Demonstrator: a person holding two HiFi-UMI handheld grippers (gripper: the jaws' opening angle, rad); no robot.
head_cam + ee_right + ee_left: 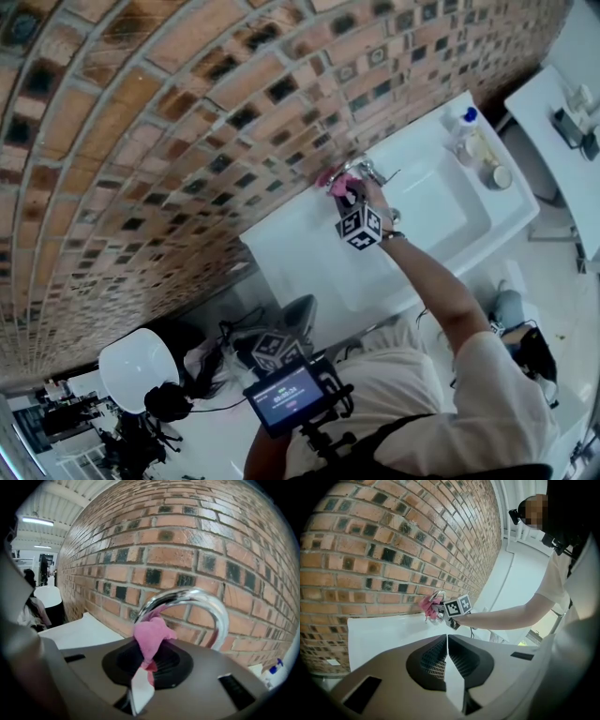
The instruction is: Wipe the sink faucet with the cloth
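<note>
Brick wall [187, 536] backdrop: pink cloth [150, 637] in right tool [140, 672], against faucet [208, 603]

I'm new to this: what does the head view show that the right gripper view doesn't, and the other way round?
Only the head view shows the white sink's basin, the person's outstretched arm and the marker cube on the right hand-held gripper. Only the right gripper view shows that gripper's jaws shut on the pink cloth, against the curved chrome faucet. Both show cloth, faucet and brick wall.
</note>
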